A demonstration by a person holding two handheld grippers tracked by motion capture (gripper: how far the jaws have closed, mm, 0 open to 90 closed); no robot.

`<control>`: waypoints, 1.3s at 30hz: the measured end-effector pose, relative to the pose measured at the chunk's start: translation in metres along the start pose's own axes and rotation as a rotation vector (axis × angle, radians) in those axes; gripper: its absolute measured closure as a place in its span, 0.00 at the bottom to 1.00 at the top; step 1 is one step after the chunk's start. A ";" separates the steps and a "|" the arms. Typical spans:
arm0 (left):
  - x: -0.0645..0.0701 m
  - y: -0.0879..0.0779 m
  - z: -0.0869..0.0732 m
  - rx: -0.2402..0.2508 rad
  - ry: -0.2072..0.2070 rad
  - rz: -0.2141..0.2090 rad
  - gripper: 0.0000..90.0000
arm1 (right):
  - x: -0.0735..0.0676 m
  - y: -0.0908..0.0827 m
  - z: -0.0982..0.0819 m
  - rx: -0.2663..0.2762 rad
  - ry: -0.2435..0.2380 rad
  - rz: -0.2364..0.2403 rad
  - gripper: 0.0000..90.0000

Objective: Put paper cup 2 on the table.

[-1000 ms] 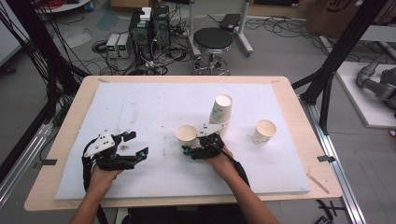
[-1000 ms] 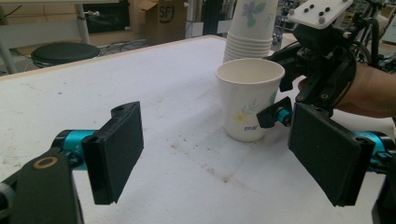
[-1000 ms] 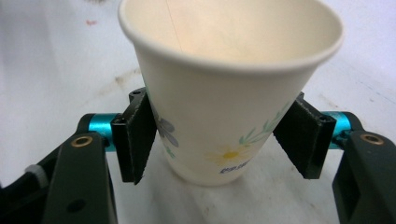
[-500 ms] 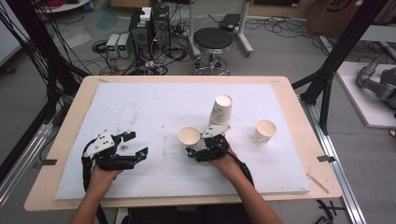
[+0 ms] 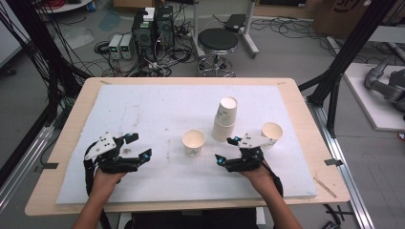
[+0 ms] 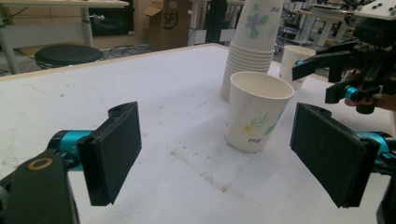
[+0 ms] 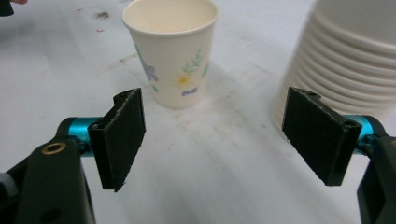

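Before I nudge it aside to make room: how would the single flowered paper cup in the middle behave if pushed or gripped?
The paper cup looks empty and thin-walled, so it is probably very light and would slide or tip easily. It is taller than its narrow base, so a push near the rim likely topples it. A firm squeeze would probably dent the wall.

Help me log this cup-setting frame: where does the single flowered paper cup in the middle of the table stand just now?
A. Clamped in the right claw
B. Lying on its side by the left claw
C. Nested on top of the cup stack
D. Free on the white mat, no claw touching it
D: the flowered cup stands upright on the mat, apart from the open right claw, left claw and cup stack.
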State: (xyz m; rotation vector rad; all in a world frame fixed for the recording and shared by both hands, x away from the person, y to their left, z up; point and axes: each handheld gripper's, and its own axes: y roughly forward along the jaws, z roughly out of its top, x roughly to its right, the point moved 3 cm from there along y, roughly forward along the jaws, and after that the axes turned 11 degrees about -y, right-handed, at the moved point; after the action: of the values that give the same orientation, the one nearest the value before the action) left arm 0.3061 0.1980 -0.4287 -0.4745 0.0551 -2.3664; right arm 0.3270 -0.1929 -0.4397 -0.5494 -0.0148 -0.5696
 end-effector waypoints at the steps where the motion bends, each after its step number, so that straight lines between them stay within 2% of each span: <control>1: 0.000 0.000 0.000 0.000 0.001 0.001 0.18 | 0.002 -0.007 -0.002 0.012 -0.003 -0.019 0.25; 7: 0.000 0.000 0.001 0.021 0.005 0.010 0.18 | 0.009 -0.046 -0.013 0.071 0.036 -0.125 0.24; 12: 0.000 -0.001 0.003 0.030 0.009 0.015 0.19 | 0.013 -0.066 -0.019 0.069 0.031 -0.192 0.24; 25: 0.005 -0.005 0.004 0.047 0.027 0.015 0.19 | 0.005 -0.084 -0.030 0.080 0.048 -0.240 0.24; 39: 0.007 -0.007 0.003 0.050 0.030 0.022 0.19 | 0.003 -0.085 -0.029 0.079 0.030 -0.247 0.24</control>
State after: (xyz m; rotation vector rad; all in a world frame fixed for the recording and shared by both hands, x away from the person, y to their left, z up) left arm 0.2982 0.1990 -0.4222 -0.4122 0.0155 -2.3477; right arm 0.2816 -0.2688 -0.4224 -0.4647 -0.0769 -0.8142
